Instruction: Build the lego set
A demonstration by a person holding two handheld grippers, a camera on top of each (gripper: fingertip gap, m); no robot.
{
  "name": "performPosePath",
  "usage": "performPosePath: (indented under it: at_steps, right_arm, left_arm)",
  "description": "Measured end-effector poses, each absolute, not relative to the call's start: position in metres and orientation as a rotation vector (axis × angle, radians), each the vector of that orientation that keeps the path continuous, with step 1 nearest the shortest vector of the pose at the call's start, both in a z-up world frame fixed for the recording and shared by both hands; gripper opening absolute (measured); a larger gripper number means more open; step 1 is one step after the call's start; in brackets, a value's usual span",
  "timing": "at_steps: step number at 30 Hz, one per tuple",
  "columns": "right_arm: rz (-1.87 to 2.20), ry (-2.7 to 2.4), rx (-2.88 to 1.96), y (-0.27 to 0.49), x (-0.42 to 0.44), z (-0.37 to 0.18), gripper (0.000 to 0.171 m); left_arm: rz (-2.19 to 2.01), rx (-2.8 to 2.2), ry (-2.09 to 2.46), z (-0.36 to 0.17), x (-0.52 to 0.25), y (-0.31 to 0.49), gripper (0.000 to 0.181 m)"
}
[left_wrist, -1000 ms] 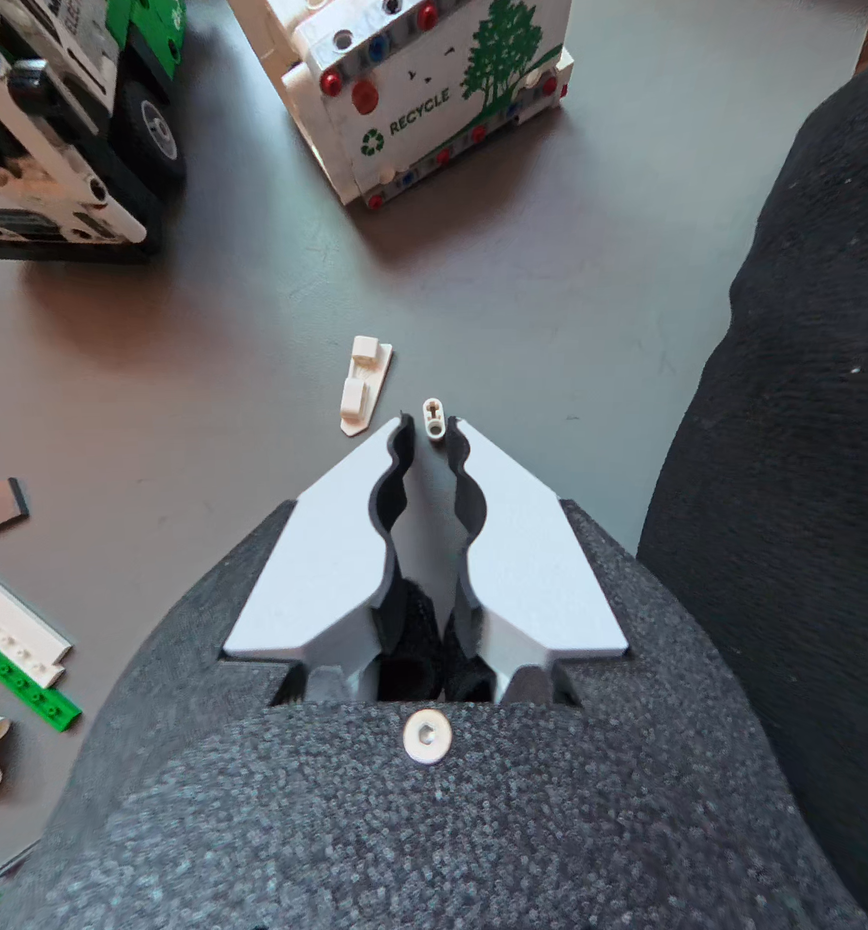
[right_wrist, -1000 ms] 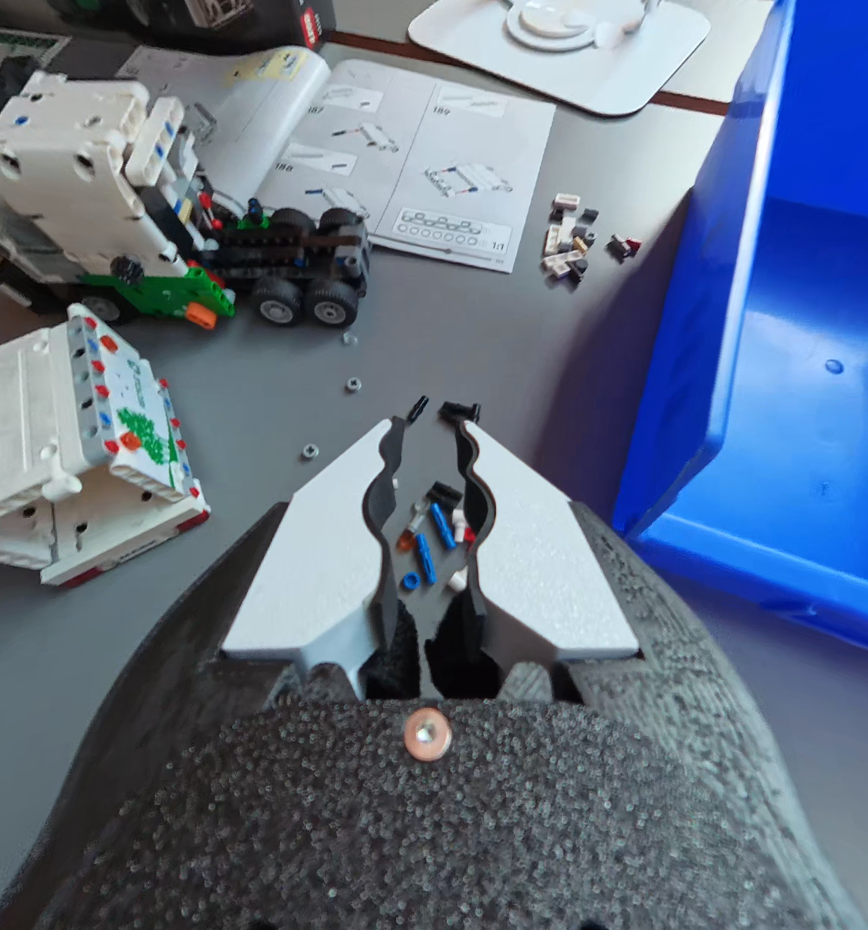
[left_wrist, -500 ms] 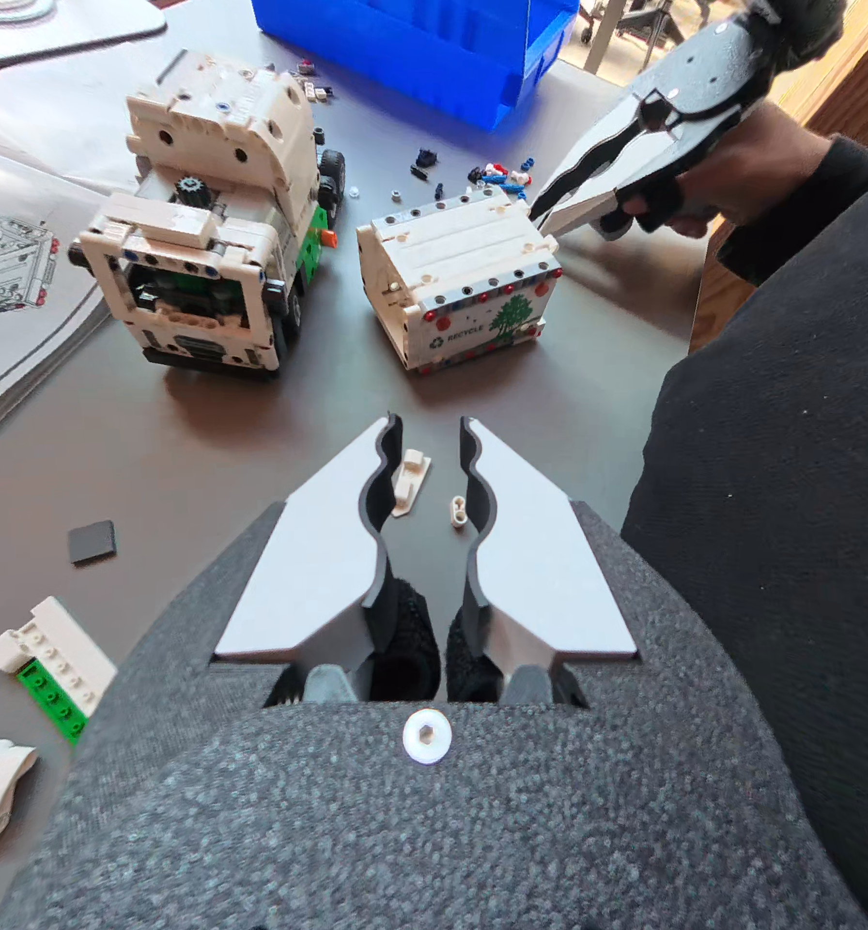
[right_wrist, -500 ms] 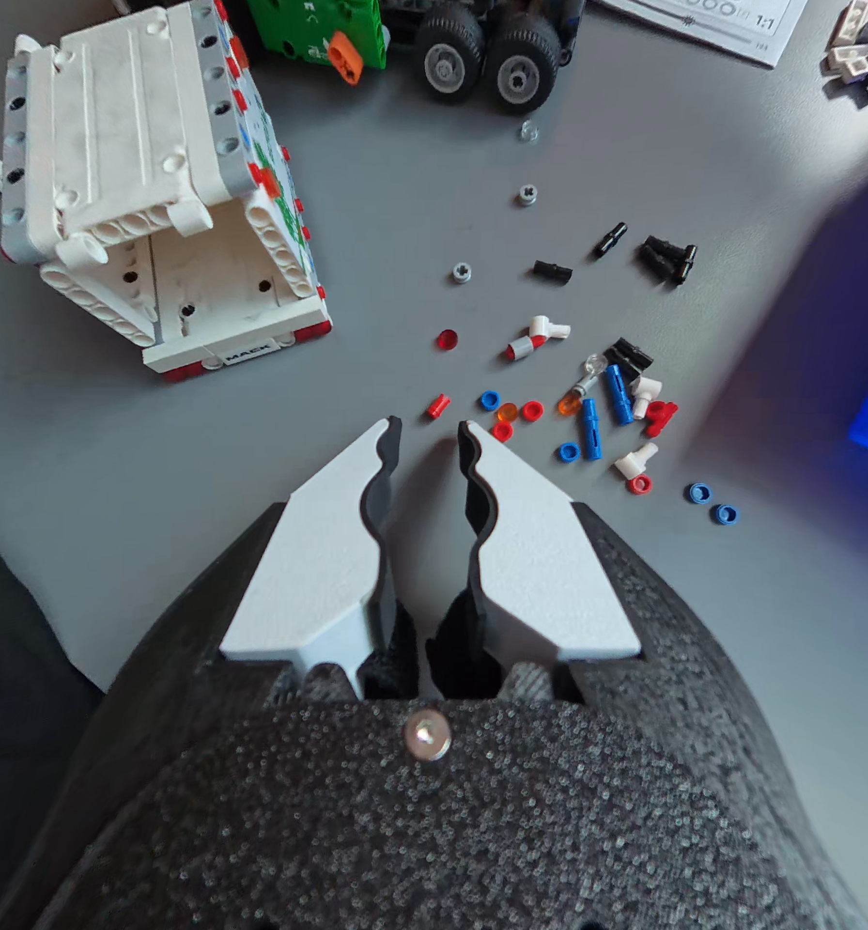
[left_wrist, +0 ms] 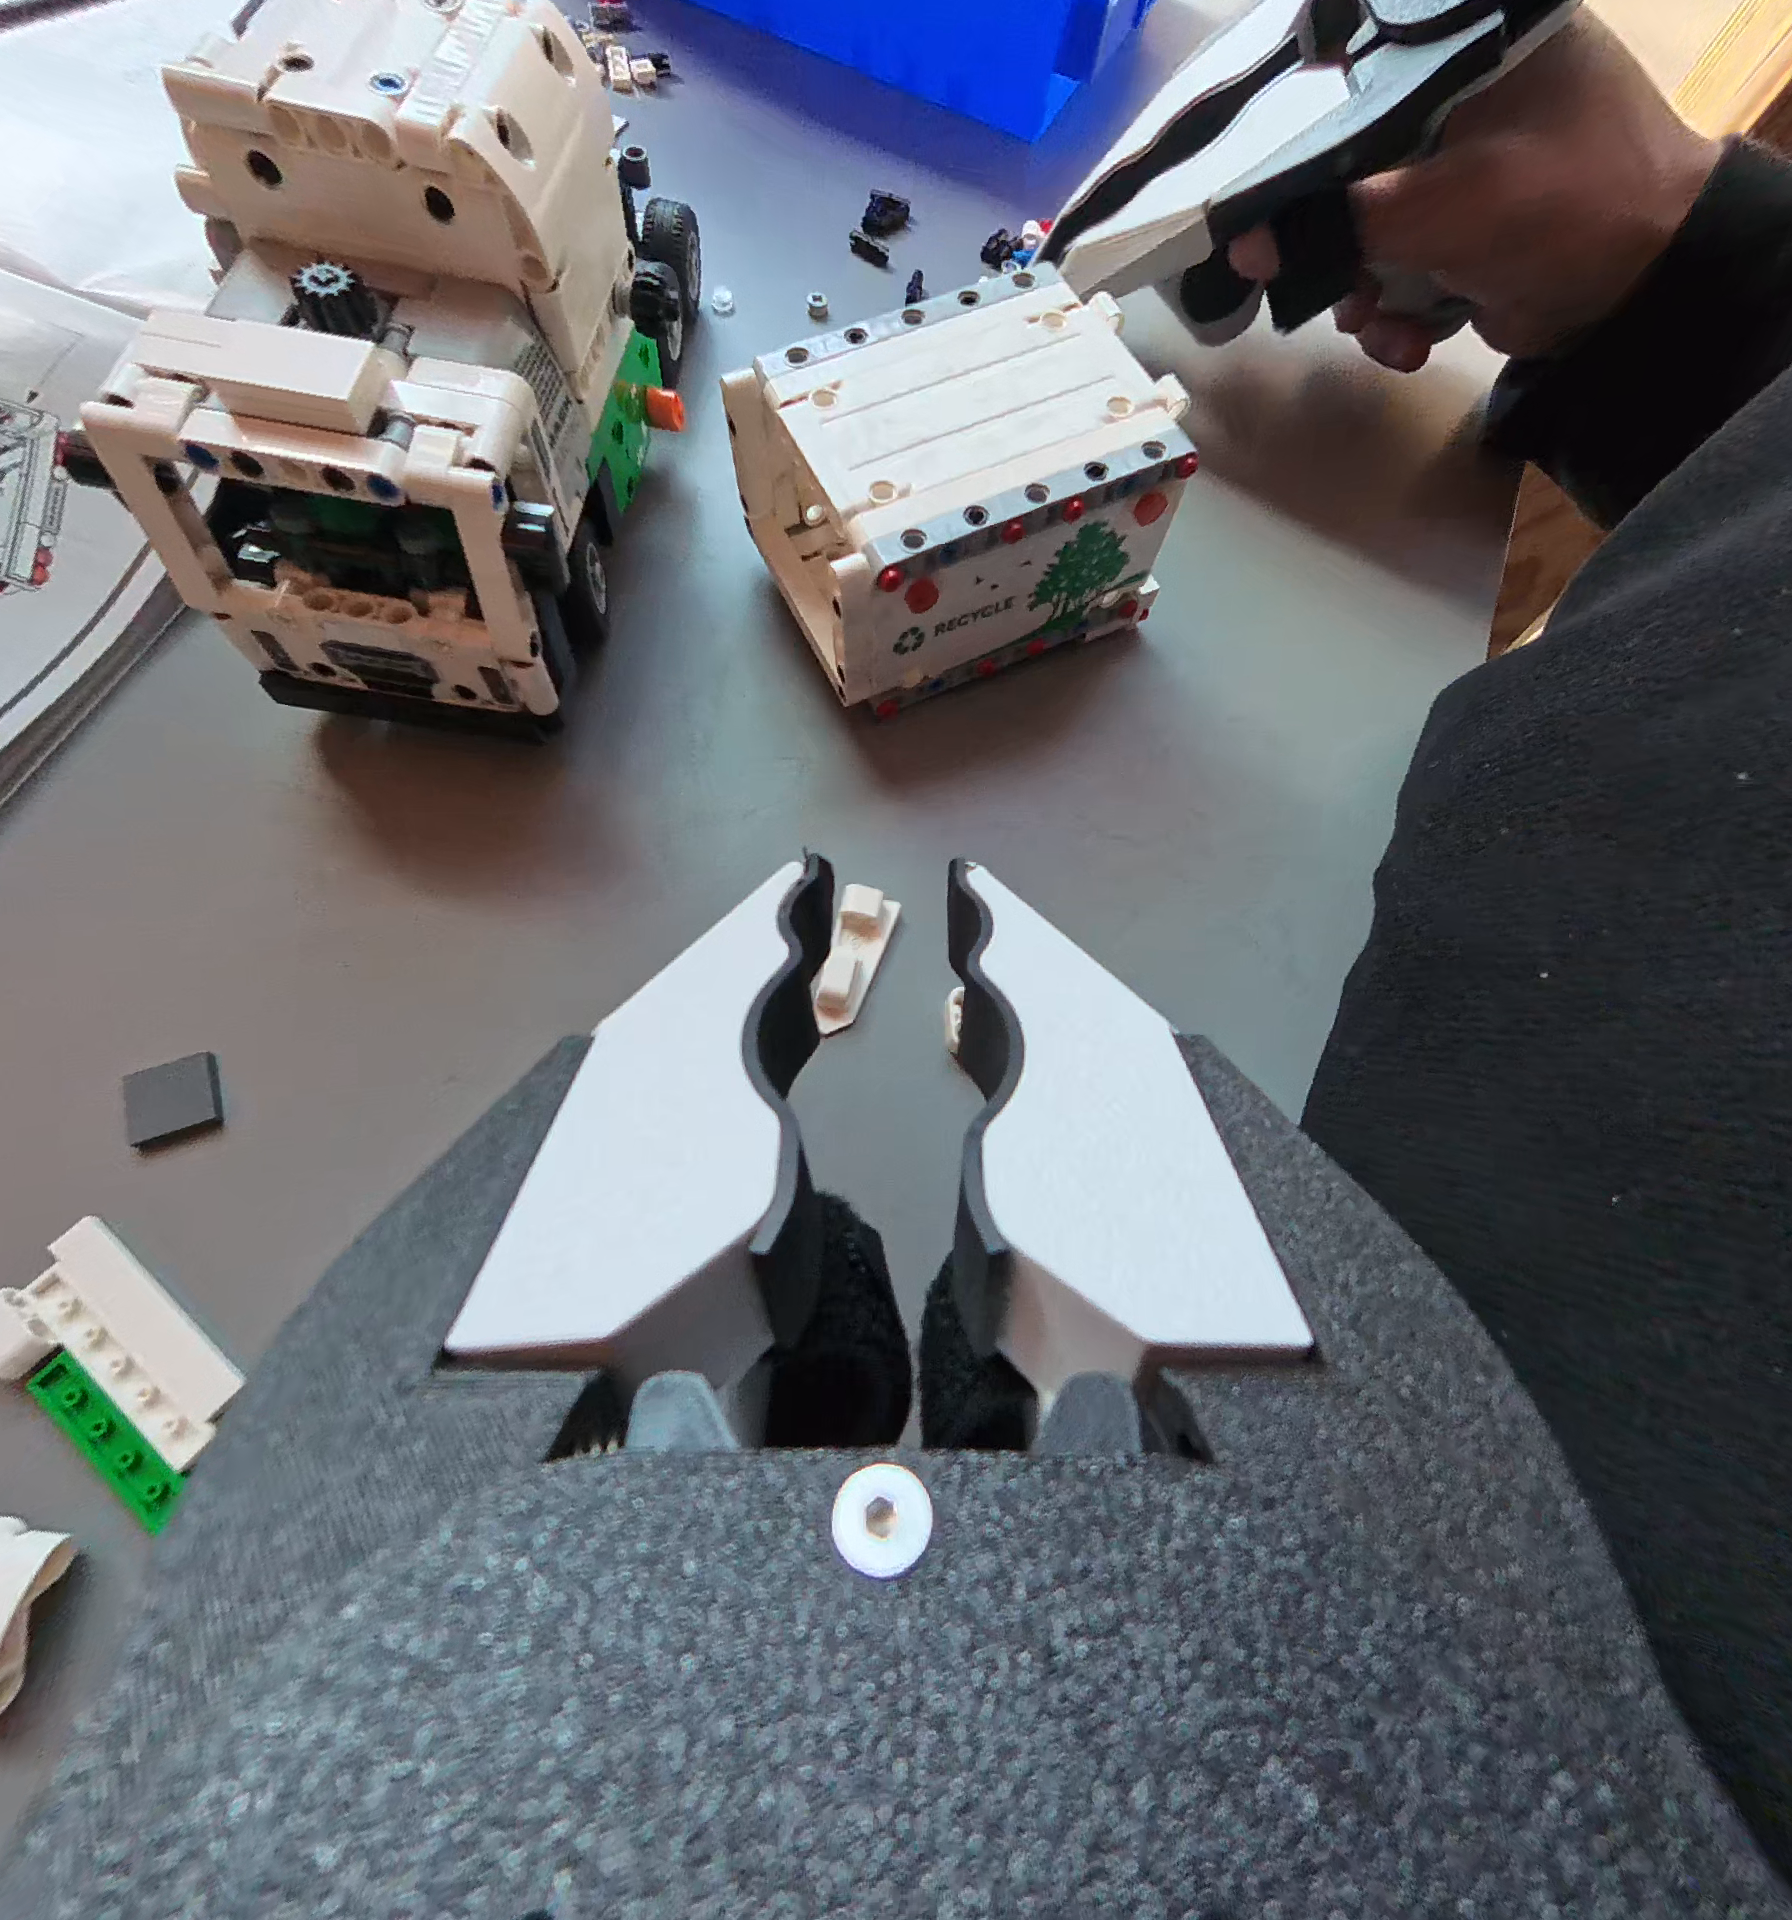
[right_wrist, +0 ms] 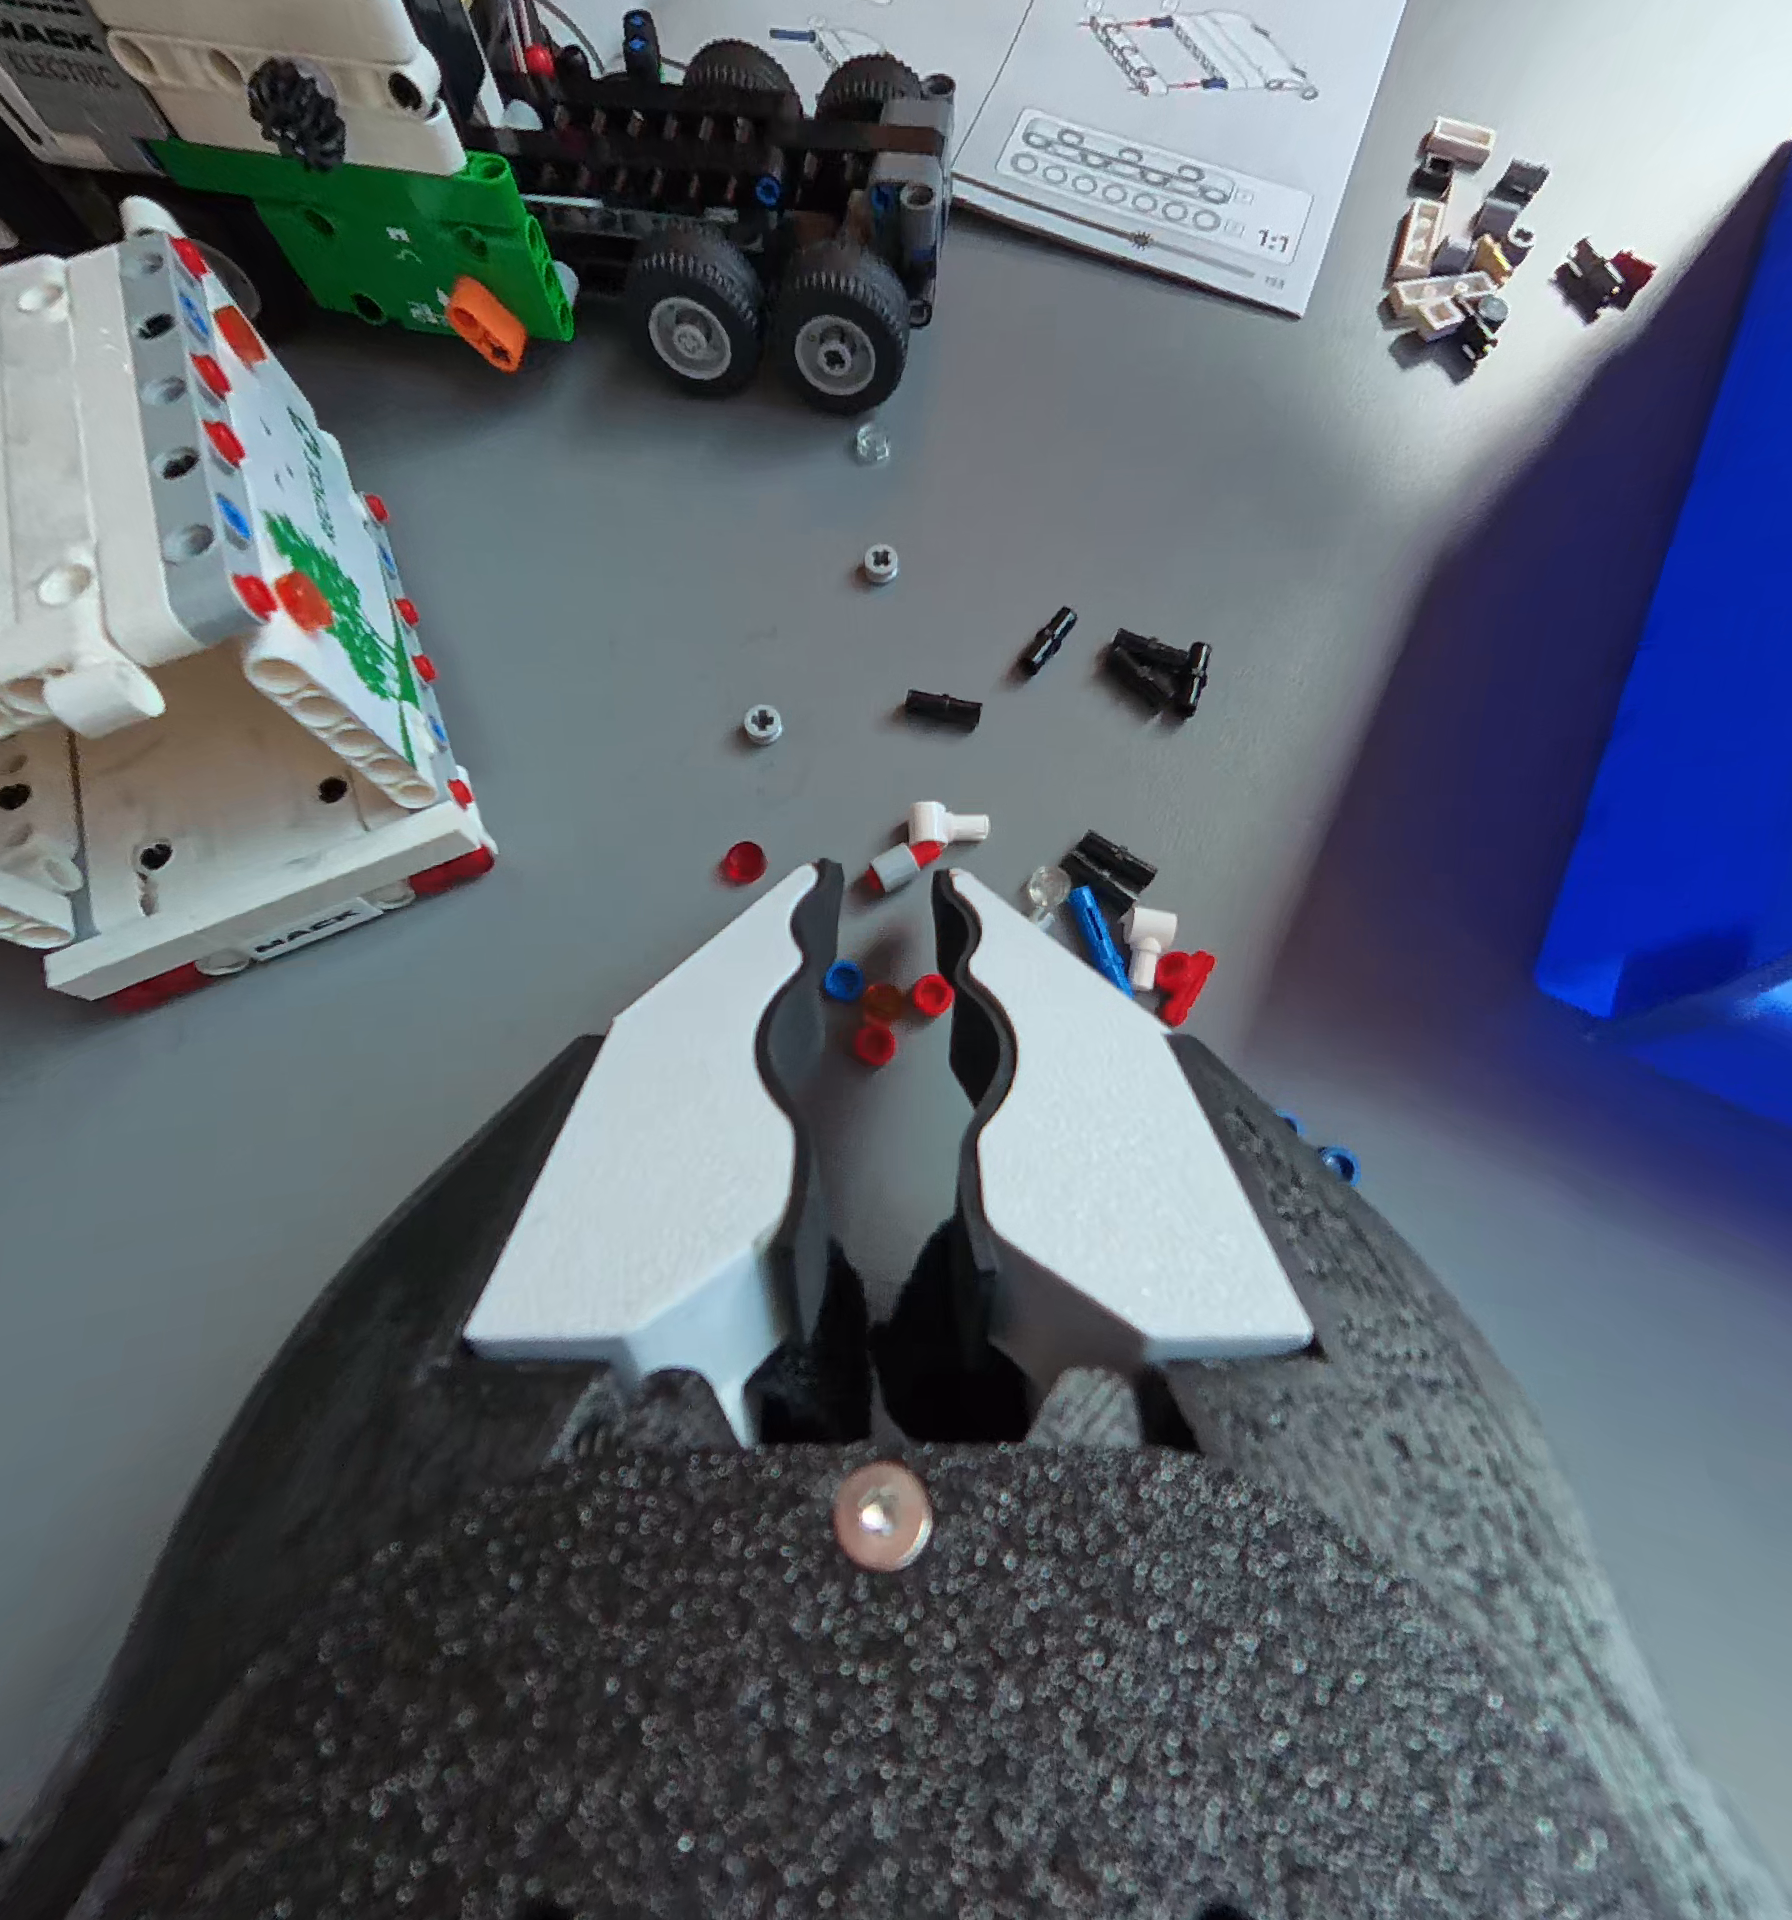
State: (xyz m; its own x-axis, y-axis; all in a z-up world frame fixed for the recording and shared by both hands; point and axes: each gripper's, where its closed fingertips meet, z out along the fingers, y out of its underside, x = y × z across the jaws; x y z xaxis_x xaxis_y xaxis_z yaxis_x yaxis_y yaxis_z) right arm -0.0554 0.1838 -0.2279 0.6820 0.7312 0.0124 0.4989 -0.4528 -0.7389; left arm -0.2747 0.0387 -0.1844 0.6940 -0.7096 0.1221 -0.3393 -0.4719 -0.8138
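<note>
Picking small parts: the right gripper (right_wrist: 881,883), jaws narrowly apart and empty, hovers over red studs (right_wrist: 874,1042), needing a descent to pinch one.

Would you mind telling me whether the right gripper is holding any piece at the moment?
No, the right gripper is open and empty, with small red and blue studs lying loose on the table below it.

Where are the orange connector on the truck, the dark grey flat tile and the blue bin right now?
orange connector (right_wrist: 487,338): right wrist view, on its upper face with the two holes.
dark grey flat tile (left_wrist: 173,1098): left wrist view, centre of its top face.
blue bin (right_wrist: 1723,644): right wrist view, on its outer side wall.
</note>
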Motion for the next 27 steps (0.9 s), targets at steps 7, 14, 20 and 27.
performPosePath:
  at_steps: [7, 14, 20, 27]
  right_arm:
    - [0.384, -0.944, -2.156, 0.189, -0.06, -0.235, 0.007]
    - [0.403, -1.024, -1.867, 0.18, -0.079, -0.182, 0.006]
    - [0.32, -1.273, -1.371, 0.153, -0.139, -0.105, 0.005]
    - [0.359, -1.373, -1.25, 0.15, -0.182, -0.101, 0.005]
  left_arm:
    - [-0.57, -2.086, 0.796, -0.183, -0.275, 0.041, 0.019]
    - [-0.749, -2.002, 0.624, -0.133, -0.246, 0.082, 0.014]
    - [-1.094, -1.969, 0.596, -0.087, -0.194, 0.115, 0.021]
    - [-1.017, -2.015, 0.516, -0.096, -0.204, 0.13, 0.019]
